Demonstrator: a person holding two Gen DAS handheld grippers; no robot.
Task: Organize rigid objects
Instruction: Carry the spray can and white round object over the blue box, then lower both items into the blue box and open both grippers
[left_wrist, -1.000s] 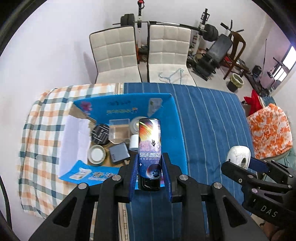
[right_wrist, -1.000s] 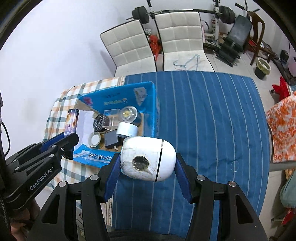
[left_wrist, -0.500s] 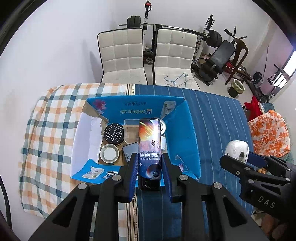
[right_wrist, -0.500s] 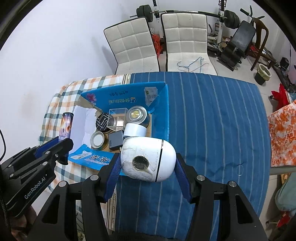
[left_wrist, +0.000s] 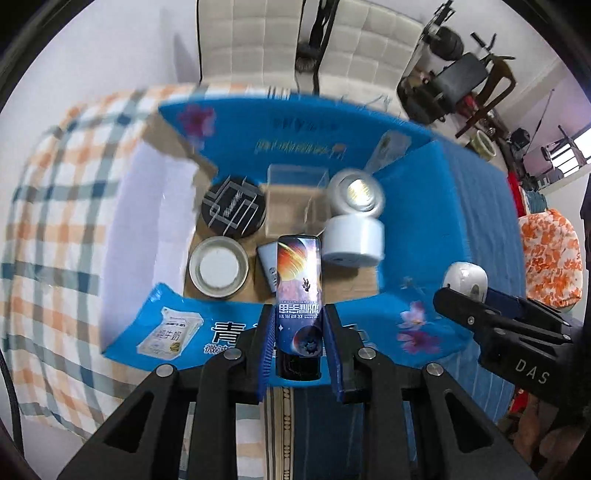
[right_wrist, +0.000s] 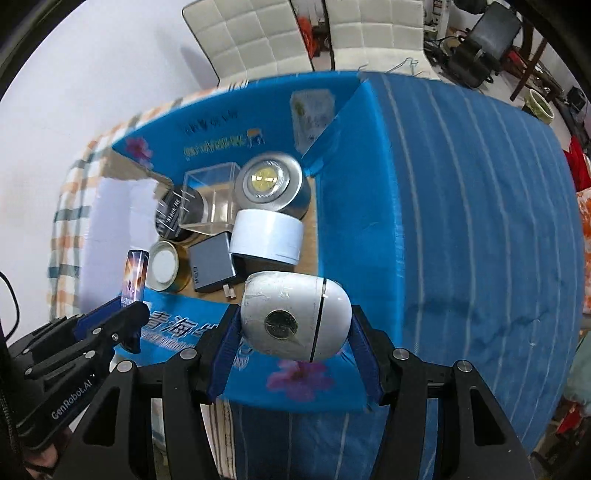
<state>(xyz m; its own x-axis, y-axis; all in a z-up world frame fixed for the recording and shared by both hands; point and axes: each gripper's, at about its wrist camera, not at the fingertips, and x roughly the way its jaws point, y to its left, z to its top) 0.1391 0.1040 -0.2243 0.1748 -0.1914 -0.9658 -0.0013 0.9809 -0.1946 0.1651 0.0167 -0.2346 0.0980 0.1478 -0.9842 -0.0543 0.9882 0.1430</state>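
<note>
Both grippers have come down toward the open blue cardboard box (left_wrist: 417, 206) since the earlier frames, so the box now fills much more of each view and its contents are closer.

Left gripper (left_wrist: 298, 345): fingers closed tight on a slim dark can with a planet print (left_wrist: 299, 291), held upright between the blue pads. It hangs above the near edge of the box, over the near flap (left_wrist: 207, 328).

Right gripper (right_wrist: 293, 332): fingers closed on a white egg-shaped device with a round metal disc on its face (right_wrist: 295, 317), pads pressing on both of its ends. It hangs above the near right corner of the box.

Box contents, on the brown floor:
- Far edge: a black round lid with a line pattern (left_wrist: 233, 210), a clear plastic cube (left_wrist: 295, 195) and a silver round lamp (left_wrist: 356, 192), side by side.
- Nearer row: a tin with a white top (left_wrist: 218, 266), a grey power adapter (right_wrist: 212, 263) and a white tape roll (left_wrist: 354, 240).

The box stands on a table where a checked cloth (left_wrist: 62, 206) meets a blue striped cloth (right_wrist: 461, 206). Two white padded chairs (right_wrist: 266, 40) stand beyond the table's far edge.
</note>
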